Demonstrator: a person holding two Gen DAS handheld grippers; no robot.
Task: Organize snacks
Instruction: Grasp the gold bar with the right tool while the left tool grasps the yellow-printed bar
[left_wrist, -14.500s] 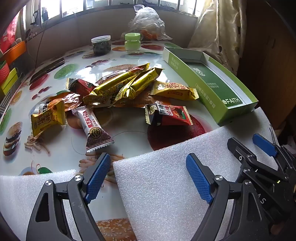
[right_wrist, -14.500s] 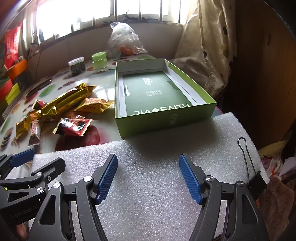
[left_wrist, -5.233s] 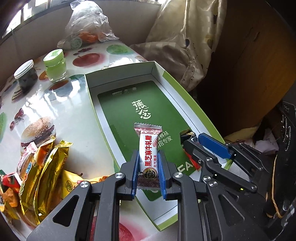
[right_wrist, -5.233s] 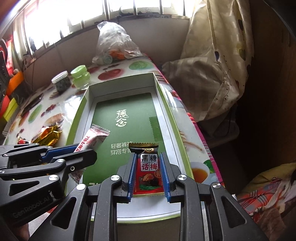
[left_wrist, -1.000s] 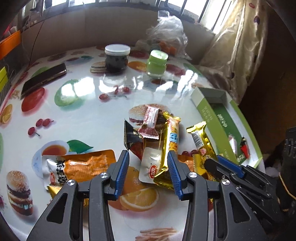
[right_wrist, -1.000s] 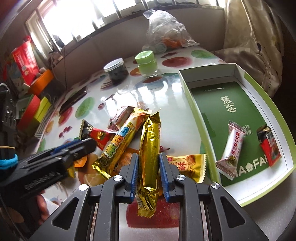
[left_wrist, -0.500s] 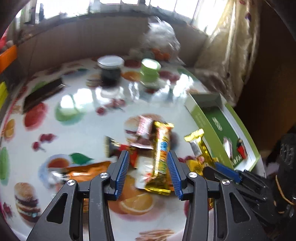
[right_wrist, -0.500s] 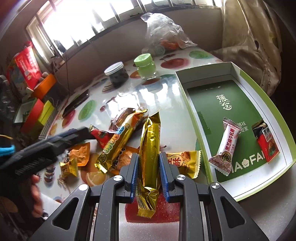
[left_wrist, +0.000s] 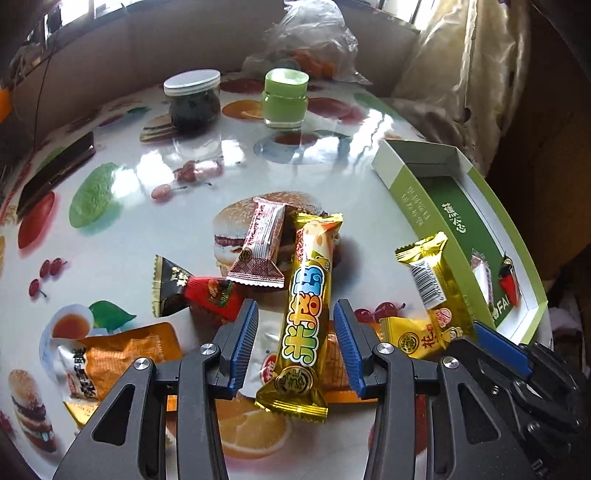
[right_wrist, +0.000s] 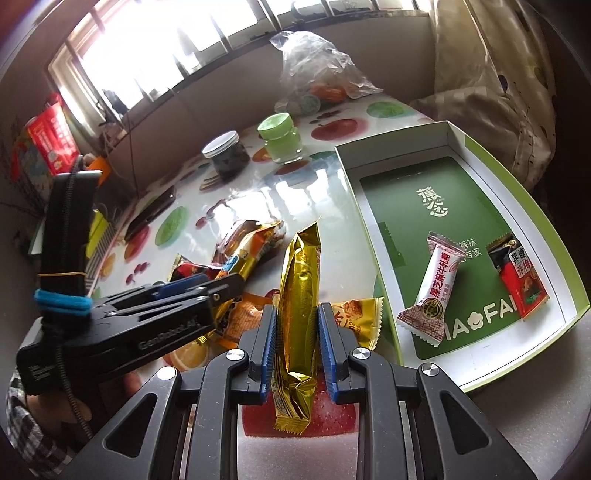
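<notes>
My left gripper (left_wrist: 295, 347) is open and low over the snack pile. A gold bar with coloured letters (left_wrist: 306, 314) lies between its pads, with a gap on the left side. My right gripper (right_wrist: 297, 332) is shut on a plain gold bar (right_wrist: 299, 288), holding it just left of the green box (right_wrist: 354, 192). In the box lie a white candy (right_wrist: 436, 280) and a red-and-black candy (right_wrist: 521, 280). In the left wrist view the right gripper (left_wrist: 476, 339) shows at lower right with its gold bar (left_wrist: 428, 280), beside the box (left_wrist: 413, 192).
Loose on the table are a white-and-red candy (left_wrist: 262, 247), a black-and-red packet (left_wrist: 192, 291), an orange packet (left_wrist: 110, 354) and a yellow packet (left_wrist: 413, 343). Farther back stand a dark jar (left_wrist: 194, 99), a green jar (left_wrist: 285, 99), a plastic bag (left_wrist: 314, 44) and a phone (left_wrist: 55, 170).
My left gripper has moved forward and slightly down, so the lettered gold bar now lies between its jaws. The right gripper has hardly moved and still holds its gold bar.
</notes>
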